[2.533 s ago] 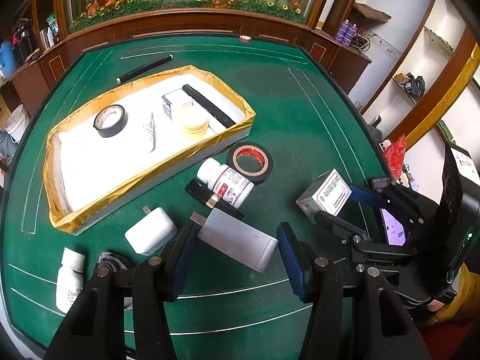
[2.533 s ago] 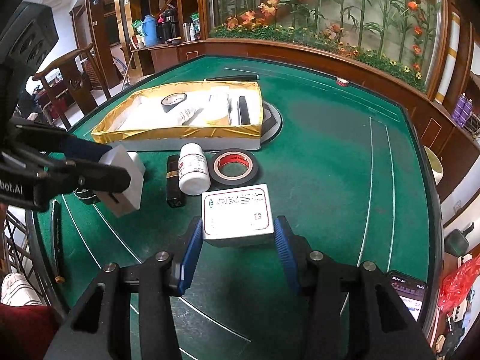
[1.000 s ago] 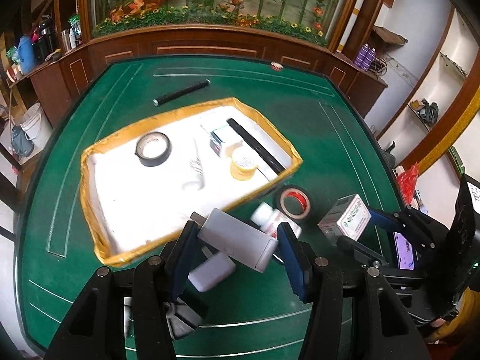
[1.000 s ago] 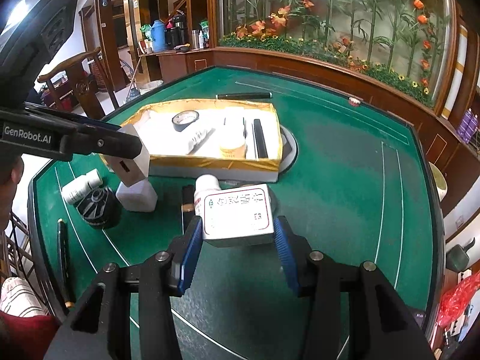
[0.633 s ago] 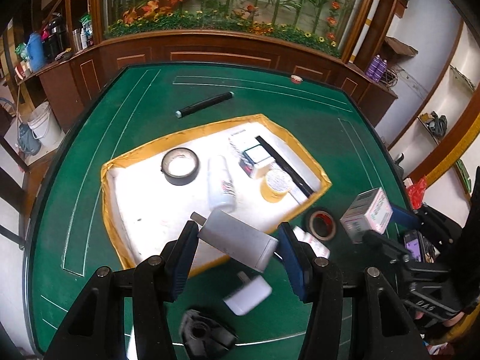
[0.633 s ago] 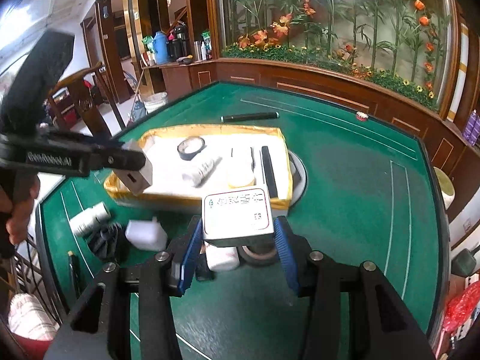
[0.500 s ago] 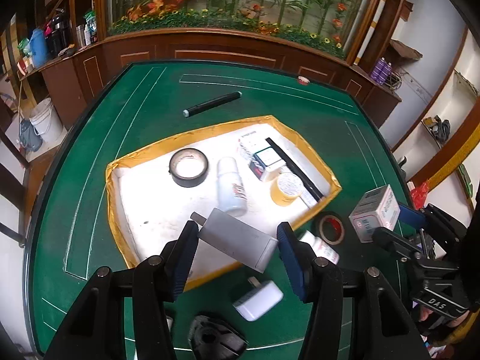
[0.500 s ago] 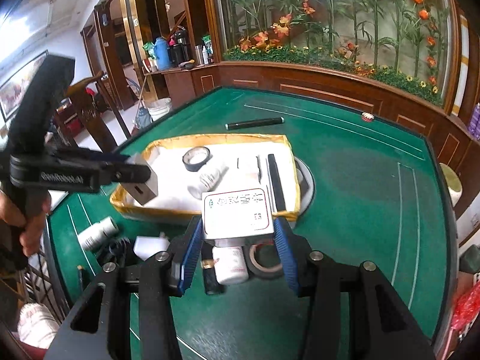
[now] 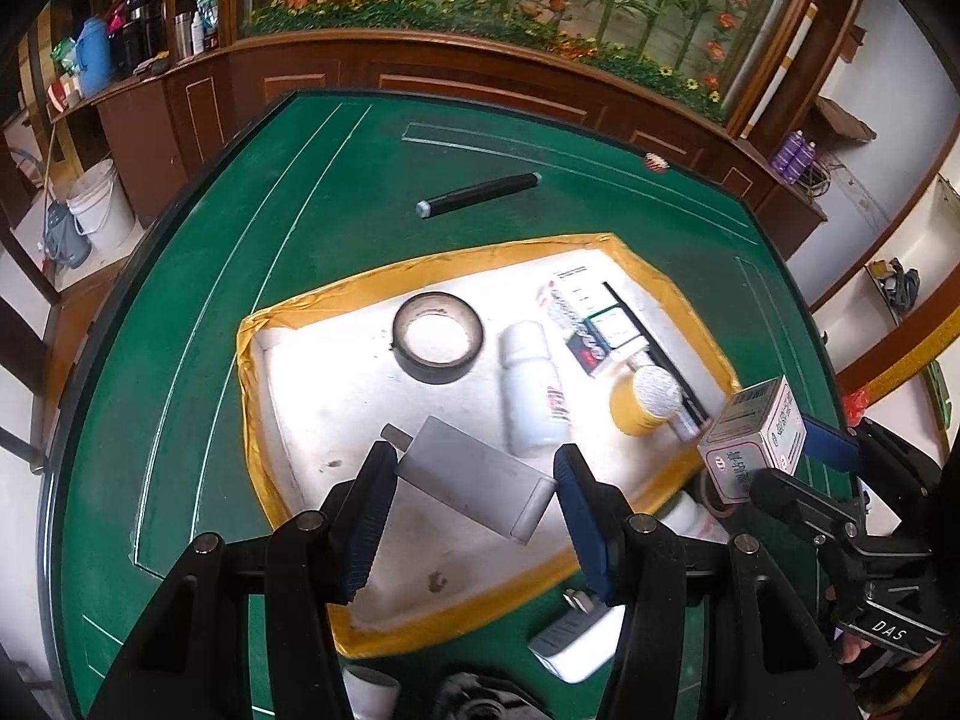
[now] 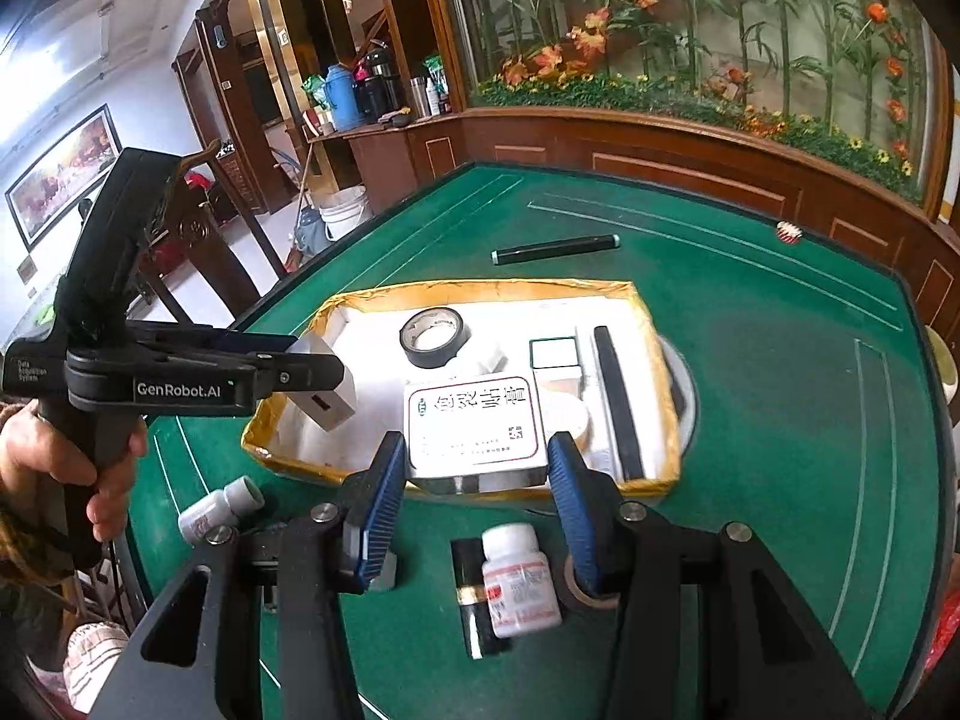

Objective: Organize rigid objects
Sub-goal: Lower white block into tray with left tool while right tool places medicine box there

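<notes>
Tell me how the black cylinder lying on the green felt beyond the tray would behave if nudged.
The black cylinder lies on its side on the green felt, so it would probably roll if pushed across its length. It looks rigid and slim, likely light. The felt may slow it.

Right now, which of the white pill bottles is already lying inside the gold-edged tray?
The white plastic pill bottle with red lettering, lying between the black tape roll and the yellow jar. The other white bottles lie on the green felt outside the gold-edged tray.

A white bucket [image 9: 99, 204] stands at nine o'clock; a blue flask [image 10: 342, 95] and framed picture [image 10: 63, 171] at ten.
</notes>
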### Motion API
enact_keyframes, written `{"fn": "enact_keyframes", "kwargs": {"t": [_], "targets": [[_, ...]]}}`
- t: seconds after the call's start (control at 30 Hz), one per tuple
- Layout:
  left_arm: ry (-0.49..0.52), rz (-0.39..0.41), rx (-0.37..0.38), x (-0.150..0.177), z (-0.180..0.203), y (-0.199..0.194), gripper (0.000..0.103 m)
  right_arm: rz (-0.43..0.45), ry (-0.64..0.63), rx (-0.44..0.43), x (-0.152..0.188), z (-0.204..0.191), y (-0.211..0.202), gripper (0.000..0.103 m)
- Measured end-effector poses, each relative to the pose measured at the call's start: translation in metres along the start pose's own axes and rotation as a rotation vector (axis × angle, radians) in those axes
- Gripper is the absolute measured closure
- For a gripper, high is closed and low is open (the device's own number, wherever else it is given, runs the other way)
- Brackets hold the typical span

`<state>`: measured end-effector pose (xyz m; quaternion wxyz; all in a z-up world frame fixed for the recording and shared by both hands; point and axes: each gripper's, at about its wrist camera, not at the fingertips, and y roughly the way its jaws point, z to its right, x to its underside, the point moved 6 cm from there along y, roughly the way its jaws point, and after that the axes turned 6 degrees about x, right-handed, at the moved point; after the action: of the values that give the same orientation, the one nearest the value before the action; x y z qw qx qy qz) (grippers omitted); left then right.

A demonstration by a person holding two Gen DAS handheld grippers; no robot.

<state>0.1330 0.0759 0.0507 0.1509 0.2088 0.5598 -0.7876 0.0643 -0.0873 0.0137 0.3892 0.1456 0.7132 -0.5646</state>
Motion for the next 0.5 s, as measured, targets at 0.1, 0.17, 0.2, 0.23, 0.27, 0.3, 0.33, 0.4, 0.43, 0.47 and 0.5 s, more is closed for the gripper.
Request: {"fn": "enact_keyframes", "kwargs": {"t": [0.1, 0.17, 0.2, 0.23, 0.27, 0.3, 0.33, 0.4, 0.43, 0.47, 0.5], "targets": [[-0.022, -0.015, -0.013, -0.003, -0.011, 0.009, 0.046, -0.031, 0.014, -0.017, -0.004, -0.001, 0.014, 0.056], [-0.038, -0.024, -0.018, -0.004, -0.017, 0.015, 0.046, -0.066, 0.011, -0.037, -0.004, -0.005, 0.025, 0.056], [-0.047, -0.031, -0.023, -0.005, -0.021, 0.019, 0.046, -0.079, 0.007, -0.039, -0.004, -0.007, 0.029, 0.056], [-0.052, -0.036, -0.029, -0.006, -0.024, 0.022, 0.046, -0.095, 0.000, -0.043, -0.005, -0.008, 0.034, 0.056], [-0.056, -0.042, -0.036, -0.007, -0.026, 0.025, 0.046, -0.125, -0.011, -0.050, -0.005, -0.011, 0.041, 0.056], [-0.061, -0.050, -0.043, -0.007, -0.029, 0.029, 0.046, -0.140, -0.016, -0.048, -0.004, -0.013, 0.045, 0.056], [-0.068, -0.057, -0.049, -0.008, -0.033, 0.033, 0.046, -0.160, -0.025, -0.044, -0.004, -0.014, 0.050, 0.056], [-0.078, -0.066, -0.053, -0.009, -0.037, 0.038, 0.046, -0.199, -0.037, -0.044, -0.005, -0.017, 0.059, 0.056], [-0.082, -0.070, -0.053, -0.010, -0.039, 0.041, 0.046, -0.222, -0.041, -0.043, -0.005, -0.019, 0.064, 0.056], [-0.082, -0.074, -0.055, -0.010, -0.040, 0.043, 0.046, -0.256, -0.046, -0.036, -0.005, -0.020, 0.071, 0.056], [-0.082, -0.075, -0.055, -0.011, -0.042, 0.044, 0.046, -0.278, -0.050, -0.035, -0.004, -0.021, 0.075, 0.056]]}}
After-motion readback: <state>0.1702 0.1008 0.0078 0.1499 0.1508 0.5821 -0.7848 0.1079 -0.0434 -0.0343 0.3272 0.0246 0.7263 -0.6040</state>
